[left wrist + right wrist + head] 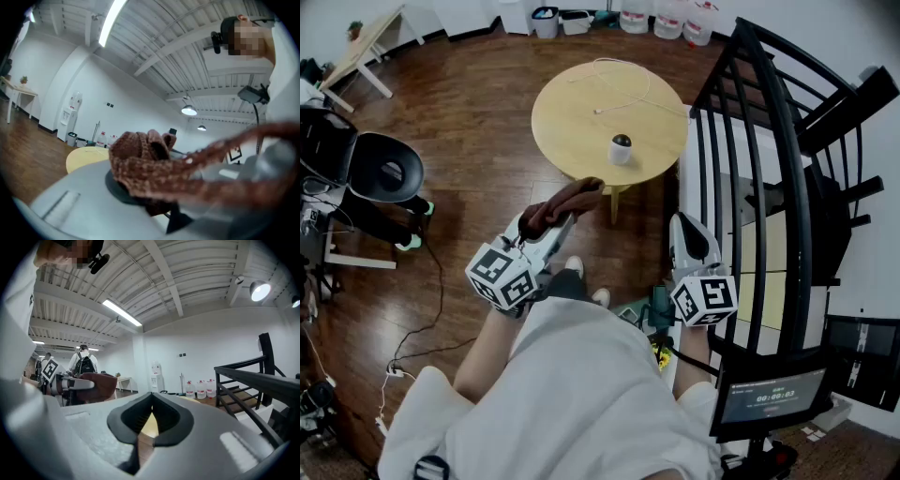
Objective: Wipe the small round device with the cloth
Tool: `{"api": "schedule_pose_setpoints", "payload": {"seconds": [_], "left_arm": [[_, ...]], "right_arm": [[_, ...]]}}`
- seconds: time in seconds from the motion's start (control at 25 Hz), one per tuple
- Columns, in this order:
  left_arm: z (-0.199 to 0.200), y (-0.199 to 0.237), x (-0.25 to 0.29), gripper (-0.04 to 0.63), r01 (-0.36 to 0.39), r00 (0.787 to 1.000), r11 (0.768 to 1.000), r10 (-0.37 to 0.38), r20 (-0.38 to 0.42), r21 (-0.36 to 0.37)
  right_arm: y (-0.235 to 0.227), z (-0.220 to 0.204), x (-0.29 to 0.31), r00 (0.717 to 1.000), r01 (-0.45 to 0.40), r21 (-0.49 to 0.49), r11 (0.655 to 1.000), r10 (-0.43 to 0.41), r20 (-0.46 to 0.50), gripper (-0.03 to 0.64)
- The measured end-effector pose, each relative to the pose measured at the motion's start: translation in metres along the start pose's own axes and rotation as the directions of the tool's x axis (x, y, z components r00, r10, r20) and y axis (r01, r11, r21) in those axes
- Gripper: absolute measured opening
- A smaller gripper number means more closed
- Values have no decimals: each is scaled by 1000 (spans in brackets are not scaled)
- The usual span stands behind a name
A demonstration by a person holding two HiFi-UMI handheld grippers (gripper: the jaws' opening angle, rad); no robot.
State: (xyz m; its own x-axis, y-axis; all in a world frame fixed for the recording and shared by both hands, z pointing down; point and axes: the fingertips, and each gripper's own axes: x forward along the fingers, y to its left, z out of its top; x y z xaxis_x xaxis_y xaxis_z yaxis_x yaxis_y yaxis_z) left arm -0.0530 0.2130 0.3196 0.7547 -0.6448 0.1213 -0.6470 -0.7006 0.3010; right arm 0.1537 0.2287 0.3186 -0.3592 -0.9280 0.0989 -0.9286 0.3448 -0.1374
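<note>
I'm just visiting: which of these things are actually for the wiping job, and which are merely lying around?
For the job:
- brown cloth, clamped in the left gripper
- small round device
- round table it stands on

Just lying about:
- white cable on the table
- water jugs
- black chair
- stair railing

Round table [572, 122]: top bare left of the small round device [622, 148]; a thin white cable [598, 111] loops behind it, apart. Black stair railing [787, 150] stands just beside the table's right edge, closing that side. Wooden floor [478, 112] open on the left.
</note>
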Motion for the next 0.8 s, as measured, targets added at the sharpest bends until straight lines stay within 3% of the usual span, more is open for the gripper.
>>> {"api": "schedule_pose_setpoints", "payload": {"seconds": [0.4,0.8], "left_arm": [[-1,8,18,98,20,1000,1000,-19,6,-18],[13,68,70,98,53,999,996,-53,3,-70]], "right_arm": [[-9,-2,12,1000,1,-2,1000,-1,-24,3],[-29,6,75,997,30,-19,999,-31,-67,3]]}}
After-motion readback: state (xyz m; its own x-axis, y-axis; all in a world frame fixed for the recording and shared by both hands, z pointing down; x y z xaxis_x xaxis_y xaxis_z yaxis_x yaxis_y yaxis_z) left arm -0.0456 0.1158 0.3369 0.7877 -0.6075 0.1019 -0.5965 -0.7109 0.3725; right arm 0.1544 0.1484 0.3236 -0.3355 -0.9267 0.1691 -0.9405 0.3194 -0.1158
